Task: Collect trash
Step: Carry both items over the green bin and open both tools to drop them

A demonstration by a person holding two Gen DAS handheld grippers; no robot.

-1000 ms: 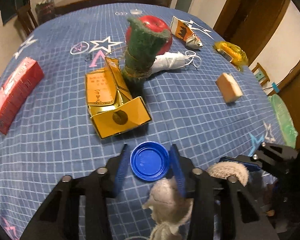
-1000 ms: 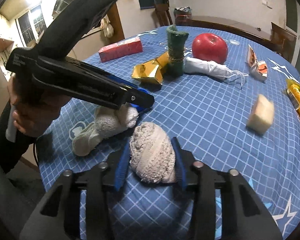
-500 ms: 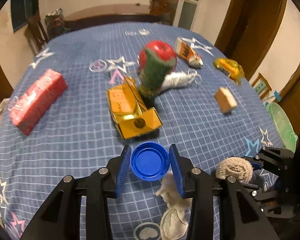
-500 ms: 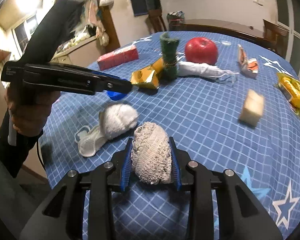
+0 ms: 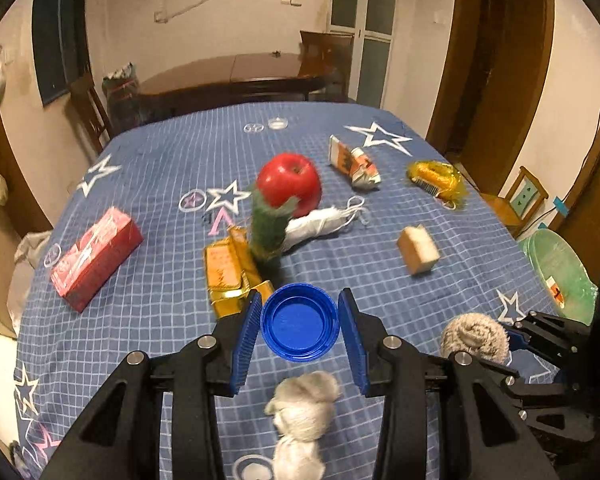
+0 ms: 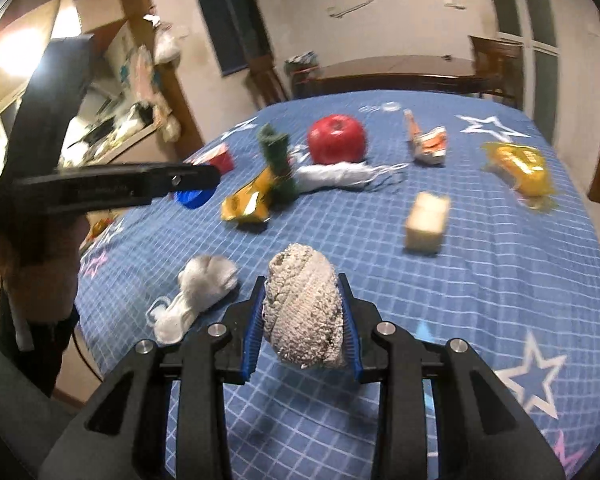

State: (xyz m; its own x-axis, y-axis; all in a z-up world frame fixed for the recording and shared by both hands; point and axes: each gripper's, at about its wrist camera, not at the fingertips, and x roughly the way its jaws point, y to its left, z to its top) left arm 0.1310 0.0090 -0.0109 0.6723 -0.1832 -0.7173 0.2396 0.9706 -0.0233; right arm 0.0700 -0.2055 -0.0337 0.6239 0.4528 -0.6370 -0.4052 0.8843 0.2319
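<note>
Carrying two pieces of trash off the bench [image 5: 160,300] at once. Left gripper [image 5: 299,322]: jaws pinching a blue cap [image 5: 299,332] by its rim, open side facing the camera, lifted clear of the checked cloth. Right gripper [image 6: 302,308]: jaws pressed into the sides of a grey knitted wad [image 6: 302,316], also held above the bench.

To do this well:
- Hold the squeeze on the cap steady. Only the thin rim sits between the pads, and hard plastic slips out easily if tilted.
- Go gently on the wad. Being soft, it gives under pressure, so no need to clamp harder, but watch for a loose end sagging out below.
- Lift both straight away from the bench before swinging sideways, clearing the white rolled sock [image 6: 208,280] just below and between the grippers.
- Steer apart. With the two grippers close together near the bench edge, avoid knocking one against the other.
- Head for the bin. Possibly the green thing [image 5: 556,272] off the right edge of the bench, though too distorted there to be sure.

Left on the bench for later passes: gold box [image 5: 228,276], red box [image 5: 96,256], yellow wrapper [image 5: 436,178], crumpled carton [image 5: 354,162]. Probably best to leave the apple [image 5: 290,190].
</note>
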